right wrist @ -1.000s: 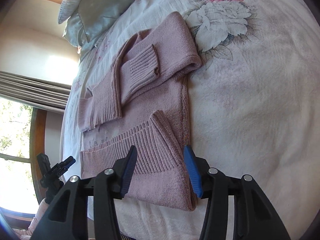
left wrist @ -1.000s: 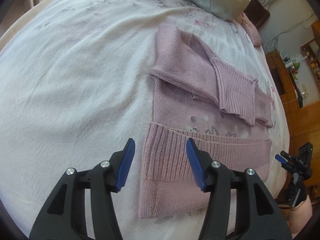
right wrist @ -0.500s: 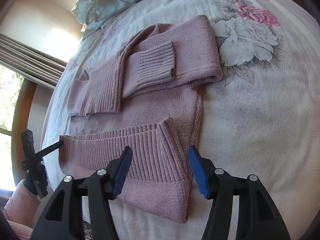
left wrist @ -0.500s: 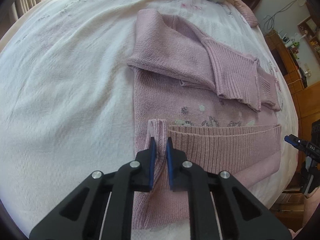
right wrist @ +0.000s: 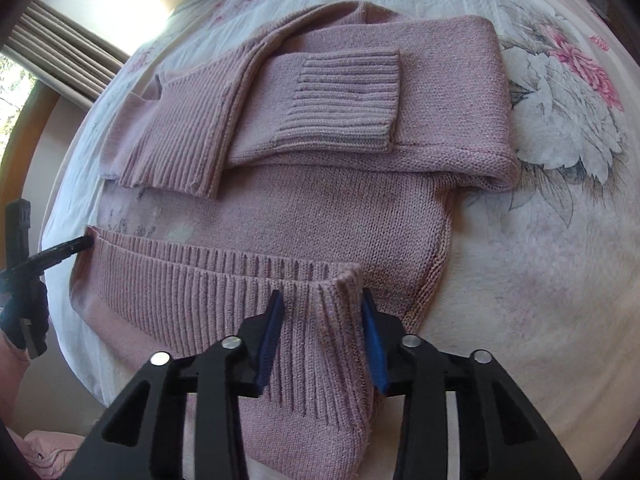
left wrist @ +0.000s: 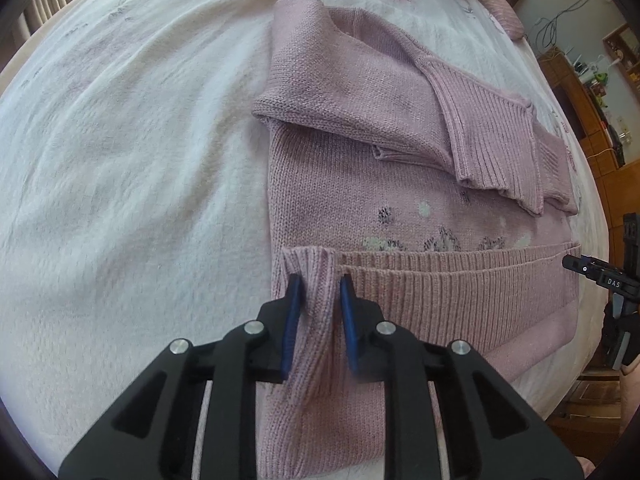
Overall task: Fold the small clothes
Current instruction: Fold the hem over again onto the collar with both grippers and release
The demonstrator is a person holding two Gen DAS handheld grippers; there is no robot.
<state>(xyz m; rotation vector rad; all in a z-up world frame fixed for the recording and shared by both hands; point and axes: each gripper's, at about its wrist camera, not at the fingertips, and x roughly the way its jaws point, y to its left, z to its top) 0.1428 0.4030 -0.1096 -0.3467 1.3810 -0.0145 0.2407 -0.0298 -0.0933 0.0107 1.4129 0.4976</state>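
Left wrist view: white bedspread (left wrist: 120, 168) is filling the left half of the frame. At lower centre the left gripper (left wrist: 319, 300) is pinching a bunched corner of the ribbed hem (left wrist: 460, 292), blue pads pressing the fabric from both sides. The pink sweater (left wrist: 340, 184) is lying flat at centre and right, sleeves folded across its chest, hem band turned up. The other gripper's tip is showing at the right edge, level with the hem.

Right wrist view: the left gripper's tip is touching the hem's end at the left edge. At lower centre the right gripper (right wrist: 322, 312) is closing on the hem's near corner; knit is gathering between its fingers. A floral print (right wrist: 560, 120) is sitting at upper right.
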